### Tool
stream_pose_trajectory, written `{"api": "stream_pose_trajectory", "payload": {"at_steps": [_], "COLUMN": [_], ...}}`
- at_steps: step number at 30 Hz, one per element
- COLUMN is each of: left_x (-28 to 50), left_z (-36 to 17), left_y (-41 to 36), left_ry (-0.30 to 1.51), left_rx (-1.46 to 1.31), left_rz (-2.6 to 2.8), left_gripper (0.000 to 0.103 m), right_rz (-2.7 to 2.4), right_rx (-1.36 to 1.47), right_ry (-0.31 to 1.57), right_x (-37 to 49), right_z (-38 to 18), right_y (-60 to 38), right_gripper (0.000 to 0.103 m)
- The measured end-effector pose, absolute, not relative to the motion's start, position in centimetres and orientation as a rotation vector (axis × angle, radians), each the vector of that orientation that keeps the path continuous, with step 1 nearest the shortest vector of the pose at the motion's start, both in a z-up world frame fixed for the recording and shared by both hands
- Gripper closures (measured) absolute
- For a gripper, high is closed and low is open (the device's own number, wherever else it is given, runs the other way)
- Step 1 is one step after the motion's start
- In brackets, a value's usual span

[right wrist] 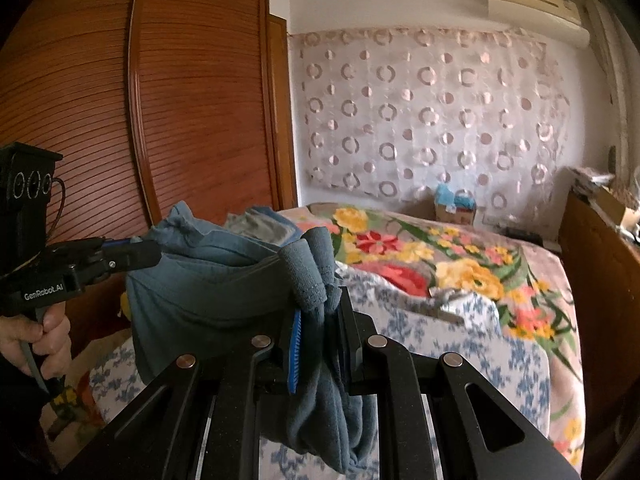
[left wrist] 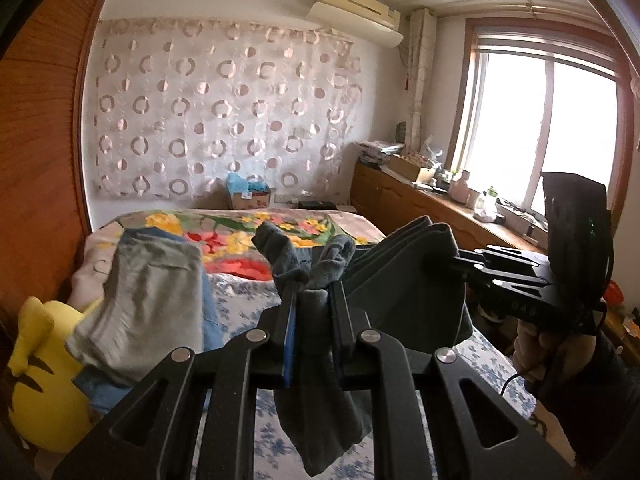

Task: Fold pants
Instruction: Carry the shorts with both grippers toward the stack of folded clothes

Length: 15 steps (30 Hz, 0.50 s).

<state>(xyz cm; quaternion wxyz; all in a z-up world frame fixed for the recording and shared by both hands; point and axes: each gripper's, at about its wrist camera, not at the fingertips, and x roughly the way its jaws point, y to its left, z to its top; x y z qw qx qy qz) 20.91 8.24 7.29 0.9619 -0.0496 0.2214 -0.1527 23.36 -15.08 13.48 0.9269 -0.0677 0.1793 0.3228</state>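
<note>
Left wrist: tools [left wrist: 314, 280] clamp pants [left wrist: 404, 280] (grey)

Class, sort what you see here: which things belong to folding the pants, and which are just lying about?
Belong to the job:
pants
left gripper, shut on them
right gripper, shut on them
bed

Lying about:
grey garment
yellow plush
cardboard box
</note>
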Motion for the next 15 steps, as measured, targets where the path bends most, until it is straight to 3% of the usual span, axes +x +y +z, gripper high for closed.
{"api": "stream_pose_trajectory", "payload": {"at_steps": [15], "left_x": [24.6], "left_z": [7.4], "left_y": [12.0], "left_ry": [0.447], "left_rx": [-0.100], "left_rz": [-0.202], "left_gripper": [0.088], "right_rz": [0.734], "right_rx": [-0.172], "right_ry": [0.331], "right_x": [30.2], "right_z": [13.4], "right_y": [-12.4], "right_gripper": [0.088]}}
